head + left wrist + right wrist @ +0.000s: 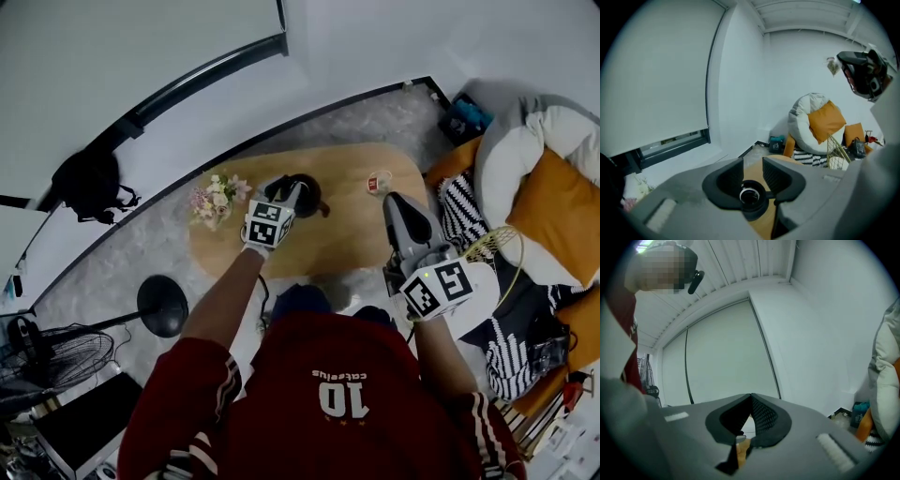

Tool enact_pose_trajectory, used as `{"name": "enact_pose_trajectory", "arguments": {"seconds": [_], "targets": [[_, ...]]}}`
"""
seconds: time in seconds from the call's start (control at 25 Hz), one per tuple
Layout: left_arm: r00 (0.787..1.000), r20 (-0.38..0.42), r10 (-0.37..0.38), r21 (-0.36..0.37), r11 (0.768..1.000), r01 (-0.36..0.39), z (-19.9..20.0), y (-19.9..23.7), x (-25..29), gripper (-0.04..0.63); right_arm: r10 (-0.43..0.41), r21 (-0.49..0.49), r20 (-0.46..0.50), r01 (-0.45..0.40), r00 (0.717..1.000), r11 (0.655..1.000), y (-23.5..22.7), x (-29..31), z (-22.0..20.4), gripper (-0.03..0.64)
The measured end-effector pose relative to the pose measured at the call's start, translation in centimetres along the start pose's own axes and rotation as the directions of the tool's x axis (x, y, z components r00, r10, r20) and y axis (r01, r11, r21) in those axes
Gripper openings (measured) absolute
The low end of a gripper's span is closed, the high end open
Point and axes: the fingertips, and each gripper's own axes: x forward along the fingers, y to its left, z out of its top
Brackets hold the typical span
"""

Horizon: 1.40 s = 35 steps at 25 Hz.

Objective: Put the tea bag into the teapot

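Left of the teapot (315,199), the flowers (216,199) stand on the table (347,239), well clear of the work.

My left gripper (753,174) hangs directly over the teapot, nose tilted down. Its jaws stand wide apart, released, with nothing pinched. In the left gripper view the pot's round mouth sits straight below the gap, framed by the two pads (732,176), and neither pad touches it. I see no tea bag between the pads or hanging from them. The mouth is dark, so I cannot tell whether the bag lies inside the teapot. With open jaws centred on the opening, I judge that the likeliest place.

To do this step well, I would hold the gap centred over the mouth and not drift sideways. I would then lift straight up, so neither pad clips the rim or snags any string. Before moving off I would check that nothing is draped over the teapot's edge.

Right of the teapot, a small white-and-red item (378,182) lies on the table. I cannot make out what it is.

Further right of the teapot, my right gripper (751,414) is held level with its jaws clenched together on nothing. It is idle, and I would leave it parked there.
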Motion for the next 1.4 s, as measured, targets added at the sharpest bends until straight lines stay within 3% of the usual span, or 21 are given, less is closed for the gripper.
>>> {"name": "enact_pose_trajectory", "arguments": {"seconds": [0.44, 0.84, 1.08, 1.4], "targets": [[0.980, 0.194, -0.037, -0.010, 0.999, 0.040, 7.4, -2.1, -6.4, 0.121, 0.054, -0.027, 0.019, -0.054, 0.998, 0.998, 2.5, 0.6, 1.5, -0.002], [0.950, 0.310, -0.034, 0.017, 0.999, 0.030, 12.1, -2.9, -12.0, 0.121, 0.092, -0.037, 0.034, -0.090, 0.995, 0.995, 4.5, 0.7, 2.6, -0.002], [0.936, 0.349, -0.055, 0.022, 0.999, 0.050, 13.8, -4.3, -15.4, 0.121, 0.118, -0.022, 0.047, -0.117, 0.992, 0.993, 5.8, 1.0, 3.1, -0.002], [0.933, 0.359, -0.010, -0.019, 1.000, 0.018, 13.9, -3.8, -18.3, 0.120, 0.146, -0.012, 0.062, -0.146, 0.987, 0.989, 6.9, 2.1, 3.8, -0.002]]}}
